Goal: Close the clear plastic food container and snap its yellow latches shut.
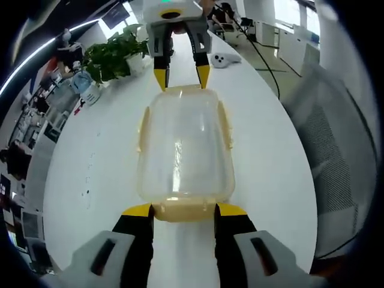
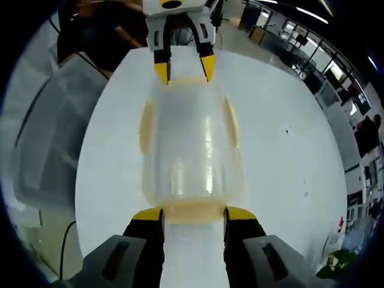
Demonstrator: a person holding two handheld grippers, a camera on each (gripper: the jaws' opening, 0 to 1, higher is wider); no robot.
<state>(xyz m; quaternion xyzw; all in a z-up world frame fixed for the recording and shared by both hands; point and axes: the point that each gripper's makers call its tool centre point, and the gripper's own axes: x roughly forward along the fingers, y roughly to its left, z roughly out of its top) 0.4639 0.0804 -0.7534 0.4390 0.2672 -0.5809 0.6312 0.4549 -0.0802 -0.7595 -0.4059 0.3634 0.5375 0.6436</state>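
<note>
A clear plastic food container (image 1: 186, 147) lies on the white table (image 1: 90, 168) with its lid on and yellow latches along its sides (image 1: 227, 126). My left gripper (image 1: 184, 210) is open, its yellow-tipped jaws straddling the container's near end latch (image 1: 183, 211). At the far end my right gripper (image 1: 182, 77) faces it, tips at the container's edge. In the right gripper view the same container (image 2: 189, 144) lies ahead. My right gripper (image 2: 193, 214) is open, its jaws either side of its end latch (image 2: 193, 211). The left gripper (image 2: 184, 71) stands opposite.
A potted plant (image 1: 111, 57), a white controller (image 1: 225, 59) and a black cable (image 1: 264, 60) lie at the table's far end. The table edge curves close on one side, with a grey mesh chair (image 1: 336, 132) beyond it (image 2: 36, 150). Office desks fill the background.
</note>
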